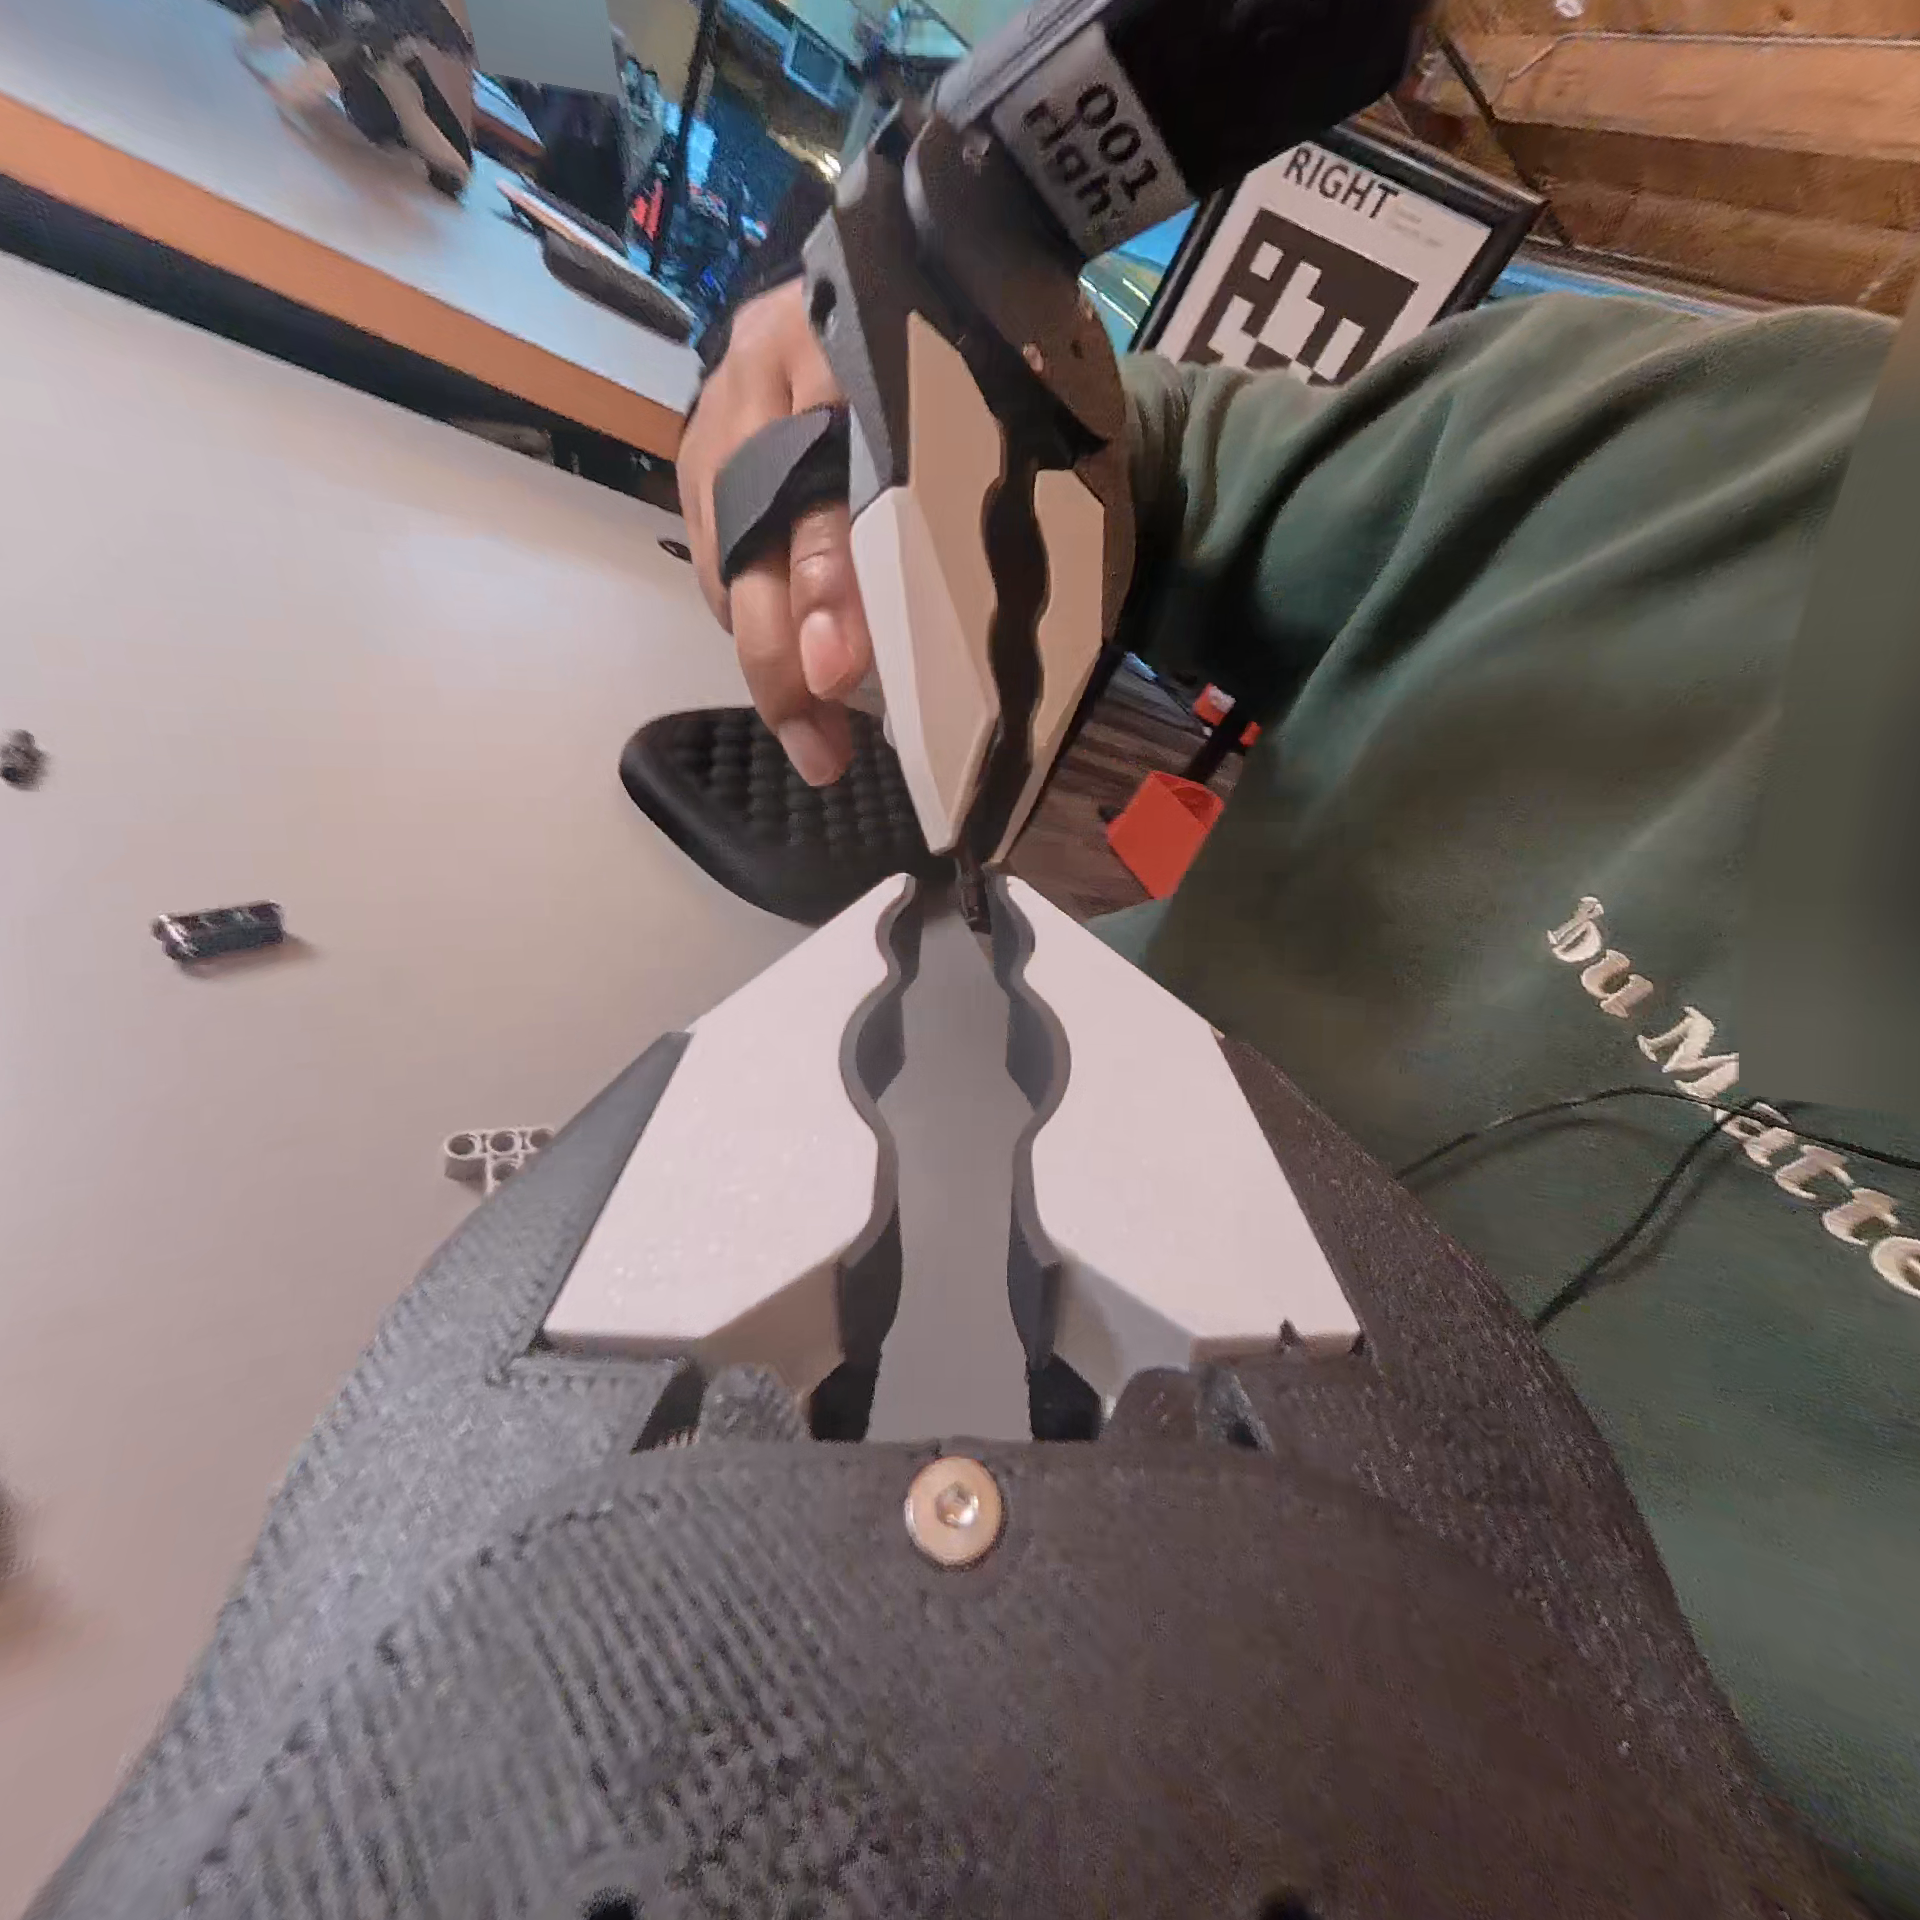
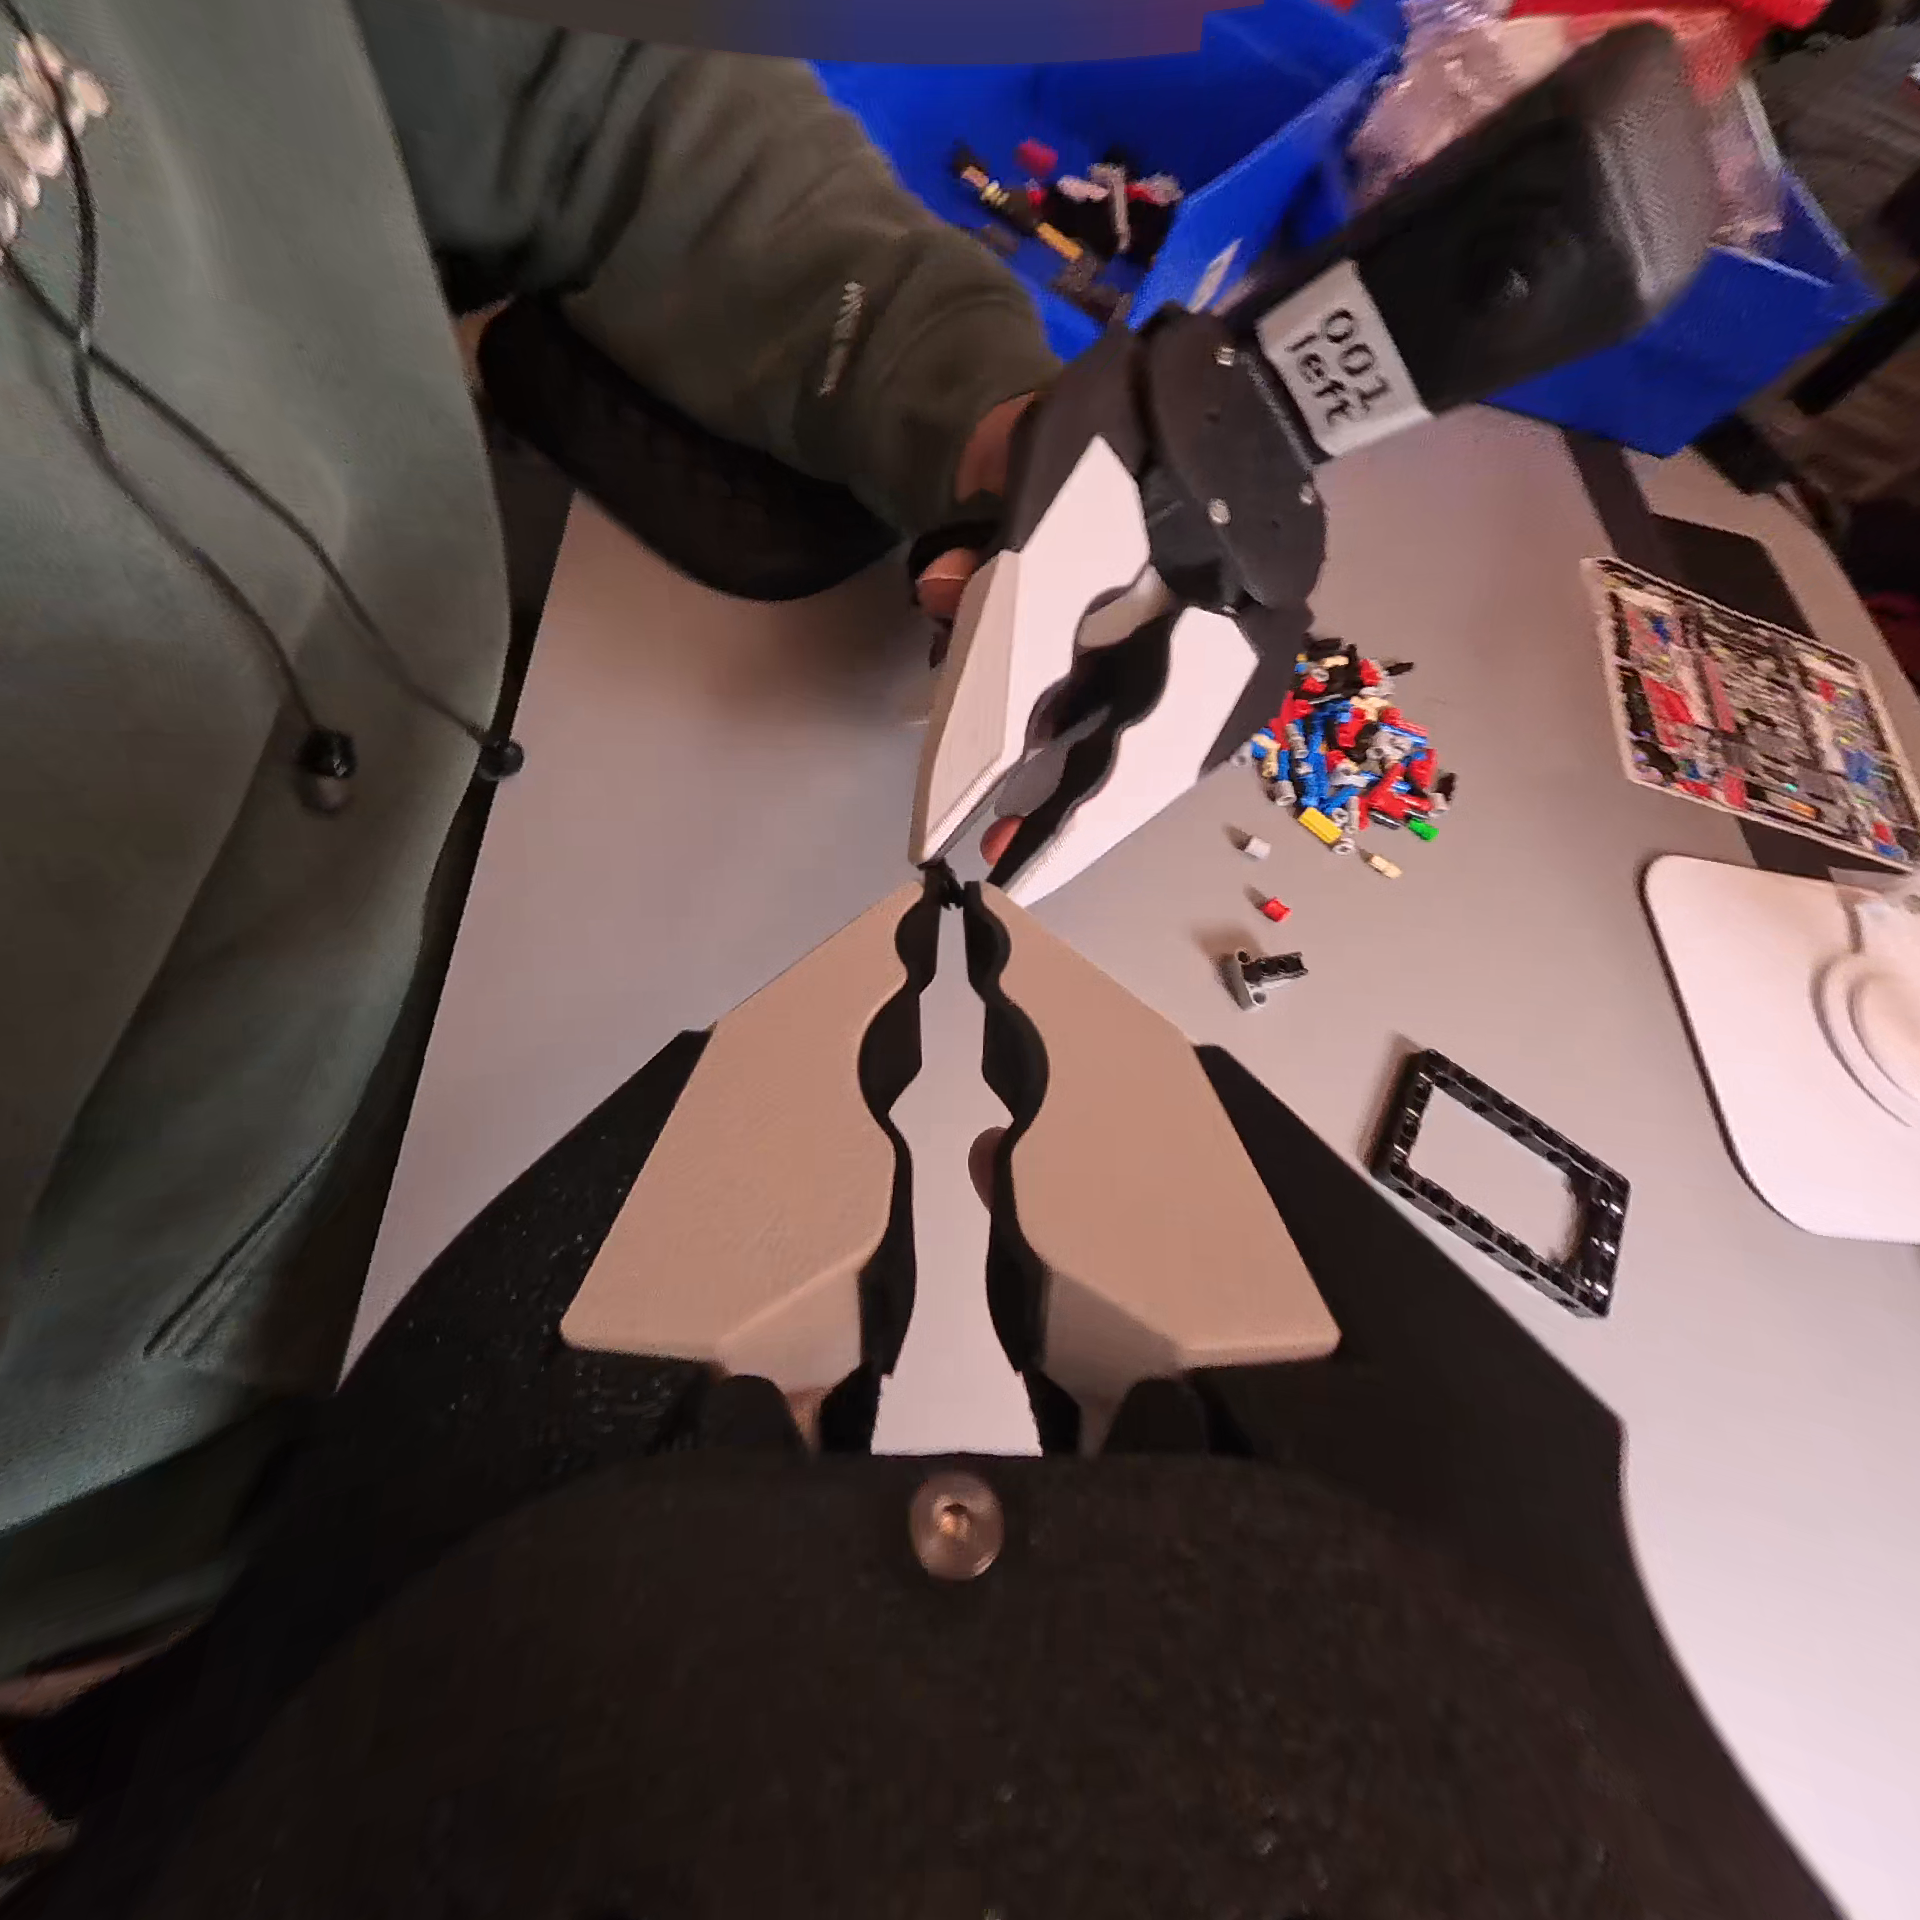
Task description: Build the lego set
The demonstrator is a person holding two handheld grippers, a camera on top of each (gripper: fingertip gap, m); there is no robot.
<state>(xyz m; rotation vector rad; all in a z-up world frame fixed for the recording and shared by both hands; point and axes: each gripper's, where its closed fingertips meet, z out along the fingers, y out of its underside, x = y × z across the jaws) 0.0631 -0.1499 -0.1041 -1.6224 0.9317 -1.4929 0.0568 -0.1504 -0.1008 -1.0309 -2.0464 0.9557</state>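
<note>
Two handheld grippers meet tip to tip above a pale grey bench [image 2: 665, 790]. The left gripper [image 1: 954, 885] has its jaws nearly together, pinching a small black lego pin [image 1: 972, 902] at the tips. The right gripper [image 2: 948, 891] is likewise narrowed onto the same tiny black piece. Each gripper carries a grey printed label; a framed marker card [image 1: 1340, 281] stands behind. On the bench lie a pile of mixed lego pieces [image 2: 1356, 748], a black rectangular lego frame [image 2: 1507, 1184], an instruction sheet [image 2: 1756, 707] and blue bins [image 2: 1226, 156] at the far edge.
</note>
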